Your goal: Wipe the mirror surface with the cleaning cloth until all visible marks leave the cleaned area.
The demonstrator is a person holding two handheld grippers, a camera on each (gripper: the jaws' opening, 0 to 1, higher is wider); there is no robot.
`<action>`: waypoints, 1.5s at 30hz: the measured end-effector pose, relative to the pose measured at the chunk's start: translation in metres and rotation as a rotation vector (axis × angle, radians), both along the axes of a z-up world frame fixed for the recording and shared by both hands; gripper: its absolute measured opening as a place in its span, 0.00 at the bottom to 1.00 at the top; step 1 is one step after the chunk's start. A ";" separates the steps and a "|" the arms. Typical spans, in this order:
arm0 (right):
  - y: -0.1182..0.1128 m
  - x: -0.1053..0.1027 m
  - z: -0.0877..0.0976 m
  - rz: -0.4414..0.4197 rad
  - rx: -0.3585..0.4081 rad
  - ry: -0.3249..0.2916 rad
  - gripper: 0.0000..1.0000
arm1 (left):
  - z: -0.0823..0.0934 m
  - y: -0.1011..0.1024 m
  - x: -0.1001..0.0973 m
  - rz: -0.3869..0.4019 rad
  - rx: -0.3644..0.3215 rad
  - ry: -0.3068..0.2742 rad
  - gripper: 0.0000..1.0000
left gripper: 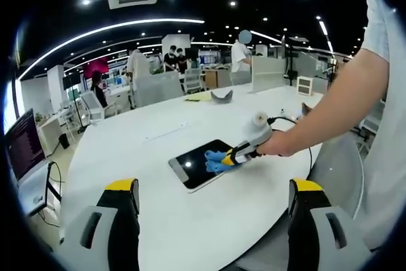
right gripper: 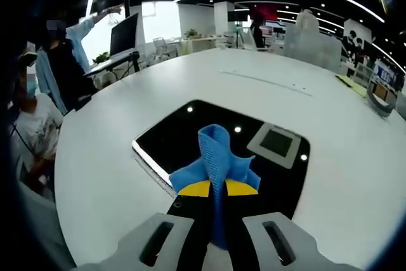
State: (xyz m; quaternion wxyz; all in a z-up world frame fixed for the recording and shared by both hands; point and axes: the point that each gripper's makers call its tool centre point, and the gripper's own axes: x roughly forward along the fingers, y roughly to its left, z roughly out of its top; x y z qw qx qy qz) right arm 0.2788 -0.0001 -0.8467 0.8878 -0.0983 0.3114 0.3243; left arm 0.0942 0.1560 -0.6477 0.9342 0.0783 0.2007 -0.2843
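The right gripper (right gripper: 217, 188) has its jaws clamped on the soft, light blue cleaning cloth (right gripper: 214, 150), pressed to the near edge of the flat mirror (right gripper: 190, 134). The mirror looks slick, fragile, and lies mid-surface (left gripper: 158, 220). The left gripper (left gripper: 216, 204) hangs open, well apart. A grey object (left gripper: 222, 96) sits far off; nothing obstructs.

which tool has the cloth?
The right tool: its jaws pinch the blue cloth over the mirror. The left tool is open, holding nothing.
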 end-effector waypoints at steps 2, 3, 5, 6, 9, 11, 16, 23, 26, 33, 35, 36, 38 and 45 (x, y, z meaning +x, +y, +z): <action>0.000 -0.005 0.001 -0.001 0.000 0.002 0.01 | 0.001 0.000 -0.001 0.003 -0.002 -0.001 0.99; -0.001 -0.008 0.002 0.000 -0.001 0.002 0.01 | 0.002 0.000 -0.002 0.004 -0.003 -0.003 0.99; -0.001 -0.011 0.002 -0.001 0.001 0.003 0.01 | 0.004 -0.002 -0.004 0.003 -0.005 -0.008 0.99; -0.001 -0.013 0.001 -0.002 0.001 0.003 0.01 | 0.004 -0.002 -0.005 0.003 -0.005 -0.008 0.99; -0.001 -0.018 0.002 -0.001 -0.002 0.003 0.01 | 0.006 -0.003 -0.008 0.001 -0.004 -0.011 0.99; -0.001 -0.018 0.002 -0.001 -0.003 0.004 0.01 | 0.006 -0.003 -0.009 0.000 0.000 -0.012 0.99; -0.001 -0.017 0.002 -0.003 -0.008 0.007 0.01 | 0.008 -0.001 -0.012 0.004 0.001 -0.015 0.99; -0.002 -0.018 0.001 -0.010 -0.004 0.008 0.01 | 0.007 0.002 -0.014 0.008 0.001 -0.009 0.99; -0.002 -0.017 0.001 -0.009 -0.003 0.010 0.01 | 0.007 0.003 -0.014 0.008 0.002 -0.010 0.99; -0.002 -0.017 0.001 -0.014 0.001 0.006 0.01 | 0.007 0.002 -0.011 0.003 0.004 -0.013 0.99; -0.002 -0.017 0.001 -0.016 0.004 0.007 0.01 | 0.007 0.002 -0.011 0.001 0.006 -0.013 0.99; -0.002 -0.017 0.001 -0.017 0.005 0.007 0.01 | 0.007 0.002 -0.011 0.001 0.007 -0.013 0.99; -0.002 -0.017 0.002 -0.018 0.004 0.006 0.01 | 0.008 0.002 -0.011 0.001 0.006 -0.013 0.99; -0.002 -0.018 0.002 -0.029 0.010 0.010 0.01 | 0.008 0.003 -0.013 0.002 0.008 -0.012 0.99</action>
